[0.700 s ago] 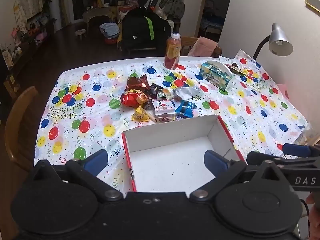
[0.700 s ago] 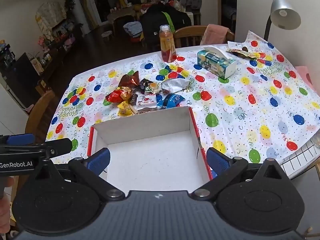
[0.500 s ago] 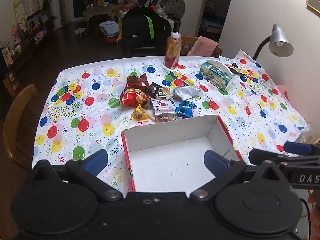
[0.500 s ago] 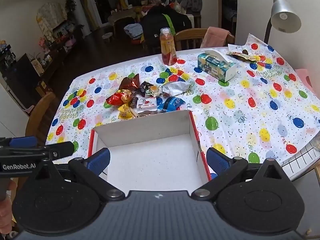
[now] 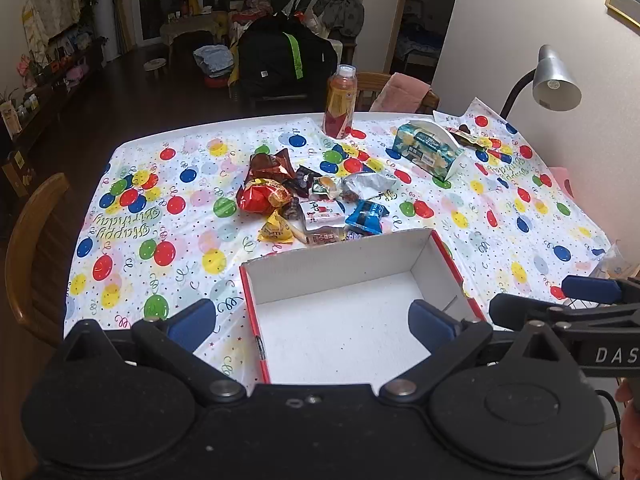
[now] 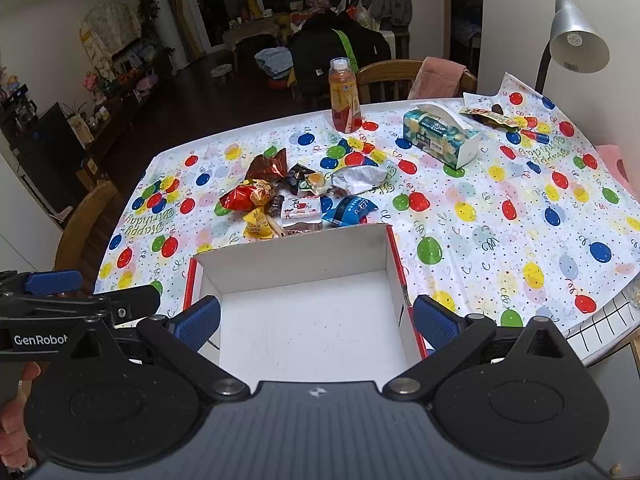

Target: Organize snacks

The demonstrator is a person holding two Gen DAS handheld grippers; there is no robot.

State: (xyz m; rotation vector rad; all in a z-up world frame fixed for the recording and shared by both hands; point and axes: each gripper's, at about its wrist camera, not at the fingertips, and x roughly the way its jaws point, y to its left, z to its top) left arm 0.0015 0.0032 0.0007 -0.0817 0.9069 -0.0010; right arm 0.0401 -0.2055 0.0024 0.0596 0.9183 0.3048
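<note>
I had drawn both claws, left gripper (image 5: pixel 312 320) and right gripper (image 6: pixel 316 316), back slightly, jaws wide and empty; box (image 5: pixel 348 276) unfilled, snacks (image 5: pixel 312 200) beyond untouched.

your right gripper (image 6: pixel 316 322) hangs wide apart over the empty box (image 6: pixel 304 252); snacks (image 6: pixel 296 200) lie heaped past its far wall.

One open box (image 5: pixel 348 264), one drink bottle (image 5: pixel 340 102), one tissue pack (image 5: pixel 428 150), one desk lamp (image 5: pixel 554 82), roughly ten snack packets (image 5: pixel 316 196), two chairs (image 6: pixel 86 224)
</note>
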